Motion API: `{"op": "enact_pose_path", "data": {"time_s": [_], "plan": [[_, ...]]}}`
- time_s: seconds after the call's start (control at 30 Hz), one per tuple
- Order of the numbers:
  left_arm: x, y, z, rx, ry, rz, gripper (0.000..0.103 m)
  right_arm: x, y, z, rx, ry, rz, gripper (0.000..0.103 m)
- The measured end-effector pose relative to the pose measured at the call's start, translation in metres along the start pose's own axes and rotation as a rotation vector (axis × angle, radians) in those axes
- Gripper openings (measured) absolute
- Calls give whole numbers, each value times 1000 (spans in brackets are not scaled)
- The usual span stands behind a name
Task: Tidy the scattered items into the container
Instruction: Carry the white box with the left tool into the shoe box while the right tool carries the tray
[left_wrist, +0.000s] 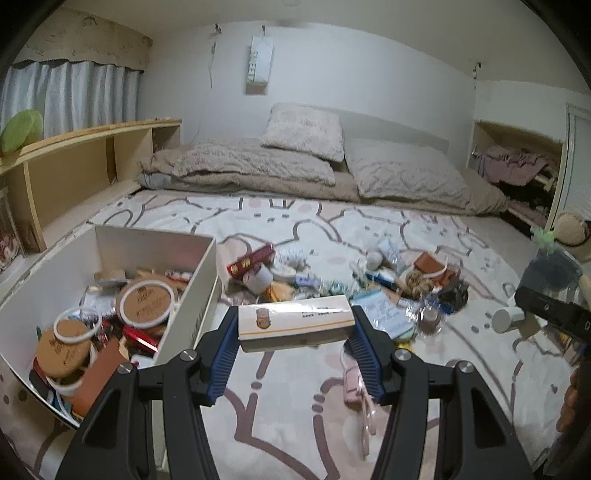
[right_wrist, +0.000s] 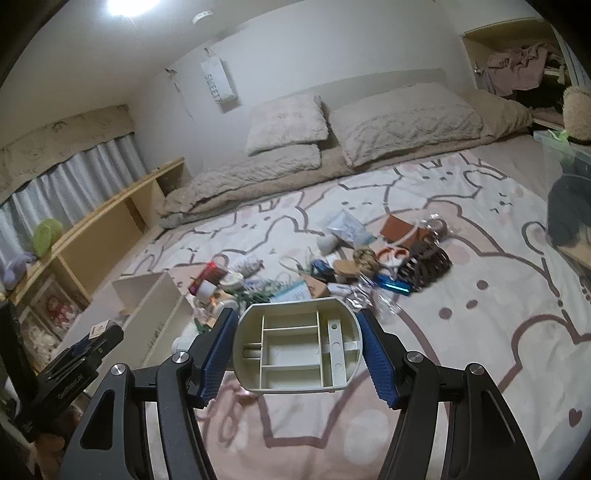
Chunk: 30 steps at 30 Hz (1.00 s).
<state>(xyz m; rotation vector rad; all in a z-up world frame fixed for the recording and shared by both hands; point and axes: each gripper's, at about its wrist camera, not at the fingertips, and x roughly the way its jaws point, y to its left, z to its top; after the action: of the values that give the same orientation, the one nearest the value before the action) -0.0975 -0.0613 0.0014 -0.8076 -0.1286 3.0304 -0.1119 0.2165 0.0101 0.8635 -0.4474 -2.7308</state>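
My left gripper (left_wrist: 294, 325) is shut on a long white carton with a yellow stripe (left_wrist: 295, 323), held above the bed just right of the white container box (left_wrist: 195, 291). The box holds cork-lidded jars (left_wrist: 146, 302) and other items. My right gripper (right_wrist: 297, 350) is shut on a beige plastic organiser tray (right_wrist: 297, 349), its ribbed underside facing me, held above the bedspread. A pile of scattered items (left_wrist: 343, 280) lies on the bed beyond; it also shows in the right wrist view (right_wrist: 332, 266). The box appears at the left of the right wrist view (right_wrist: 155, 314).
Pillows and a folded duvet (left_wrist: 295, 162) lie at the head of the bed. A wooden shelf (left_wrist: 74, 162) runs along the left. A pink item (left_wrist: 352, 380) lies under my left gripper. The other gripper shows at each view's edge (left_wrist: 554, 314) (right_wrist: 74, 365).
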Motion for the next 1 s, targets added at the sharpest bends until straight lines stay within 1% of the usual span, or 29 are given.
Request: {"op": "enact_pose_path", "data": {"time_s": [0.17,0.4,0.5,0.57,0.67,0.8,1.0], "plan": [[-12,7,24,-16,-58,-5,58,-3,15,17,-10,-16,42,66],[-25,32,47,-44,-119,6,58,-8,42,42,-51,-49,80,66],[-28,43,51,-56,-127,13,58,-6,55,49,-55,-60,121,66],[-29,51,53,-67,-124,7,58,-2,63,51,-54,-52,148,66],[-31,62,53,-70,-126,21,58,6,78,54,-62,-36,181,66],[-33,77,52,-90,-113,5,58,15,99,55,-91,-19,209,66],[-39,97,47,-82,-120,42,58,29,131,52,-144,16,235,66]]}}
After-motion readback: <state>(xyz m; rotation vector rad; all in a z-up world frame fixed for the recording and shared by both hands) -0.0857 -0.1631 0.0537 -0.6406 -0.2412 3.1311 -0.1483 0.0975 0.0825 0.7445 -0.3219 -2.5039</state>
